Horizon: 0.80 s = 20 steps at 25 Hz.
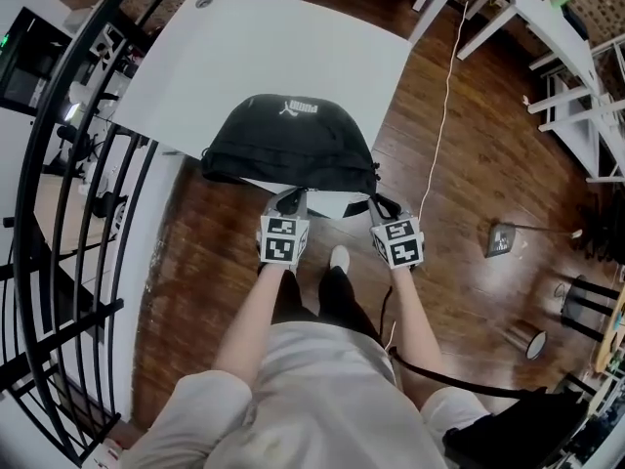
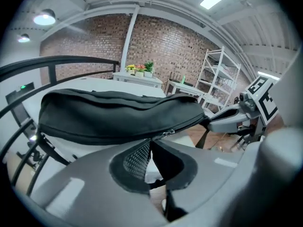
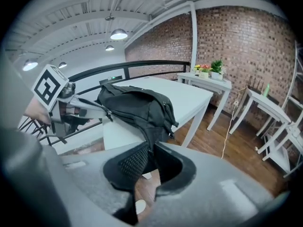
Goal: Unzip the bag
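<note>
A black bag (image 1: 288, 145) lies at the front edge of a white table (image 1: 273, 57). My left gripper (image 1: 286, 201) is at the bag's near side. In the left gripper view its jaws (image 2: 151, 141) are closed at the zip line, right beside the metal zipper pull (image 2: 168, 133), whose tab seems pinched between the tips. My right gripper (image 1: 383, 206) is at the bag's right end. There its jaws (image 3: 152, 148) are shut on the black strap end of the bag (image 3: 142, 108). The zip line looks closed along the bag (image 2: 118, 112).
A black railing (image 1: 68, 213) curves along the left of the table. A white cable (image 1: 439, 135) trails over the wood floor to the right, near more white tables (image 1: 547, 18). The person's foot (image 1: 339, 257) is under the table's edge.
</note>
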### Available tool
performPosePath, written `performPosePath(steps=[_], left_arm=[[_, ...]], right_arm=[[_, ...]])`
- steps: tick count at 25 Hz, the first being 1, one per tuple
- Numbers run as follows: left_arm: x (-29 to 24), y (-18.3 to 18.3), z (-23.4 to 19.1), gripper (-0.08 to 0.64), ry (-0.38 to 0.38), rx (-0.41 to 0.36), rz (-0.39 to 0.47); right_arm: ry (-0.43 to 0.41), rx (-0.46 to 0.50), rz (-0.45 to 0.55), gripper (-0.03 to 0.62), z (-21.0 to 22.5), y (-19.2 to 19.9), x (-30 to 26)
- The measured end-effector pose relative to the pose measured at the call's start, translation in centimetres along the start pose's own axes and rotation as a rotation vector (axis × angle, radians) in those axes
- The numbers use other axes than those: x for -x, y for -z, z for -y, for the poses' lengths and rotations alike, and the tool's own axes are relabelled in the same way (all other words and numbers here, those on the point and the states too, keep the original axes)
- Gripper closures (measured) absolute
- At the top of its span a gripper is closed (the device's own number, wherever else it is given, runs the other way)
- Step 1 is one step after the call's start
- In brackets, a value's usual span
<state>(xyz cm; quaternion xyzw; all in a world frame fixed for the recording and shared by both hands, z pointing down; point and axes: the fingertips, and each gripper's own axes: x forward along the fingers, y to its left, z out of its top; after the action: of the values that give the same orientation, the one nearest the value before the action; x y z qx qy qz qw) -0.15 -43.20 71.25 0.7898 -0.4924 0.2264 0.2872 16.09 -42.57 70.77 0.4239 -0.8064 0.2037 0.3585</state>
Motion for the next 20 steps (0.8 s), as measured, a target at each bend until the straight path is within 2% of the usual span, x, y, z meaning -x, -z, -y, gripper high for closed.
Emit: performPosePath(steps=[3,6,8,9,11,13,17,20], left_arm=[[1.5,0.9,-7.3,0.534,-0.104,-0.041,-0.032],[3.8,1.5,-15.6,0.534,-0.248,-0.104,-0.076],[5.7,1.7,-20.7,0.534,-0.333,-0.097,-0.098],[6.5,1.8,-22.4,0.534,-0.352,-0.081,-0.106],[7.1,2.0,-23.7,0.534,-0.34,-0.075,-0.121],[7.0,2.4,-23.3,0.534,-0.313,-0.086,-0.129],[7.4,3.0,-22.5,0.531,-0.257,-0.047,-0.108],[8.5,3.5,-21.9,0.525,-0.218,-0.05,-0.108]], right_arm=[[0.025,-0.017,0.003,0.558,0.8,0.0,-0.6],[0.041,-0.037,0.001,0.558,1.5,0.2,-1.1],[0.052,-0.037,-0.005,0.558,1.7,0.4,-1.4],[0.058,-0.035,-0.012,0.558,1.7,0.5,-1.5],[0.073,-0.036,-0.026,0.558,1.6,0.9,-1.9],[0.088,-0.051,-0.029,0.558,1.6,1.2,-2.3],[0.098,-0.065,-0.032,0.558,1.3,1.5,-3.0],[0.122,-0.058,-0.041,0.548,1.4,1.6,-2.3]])
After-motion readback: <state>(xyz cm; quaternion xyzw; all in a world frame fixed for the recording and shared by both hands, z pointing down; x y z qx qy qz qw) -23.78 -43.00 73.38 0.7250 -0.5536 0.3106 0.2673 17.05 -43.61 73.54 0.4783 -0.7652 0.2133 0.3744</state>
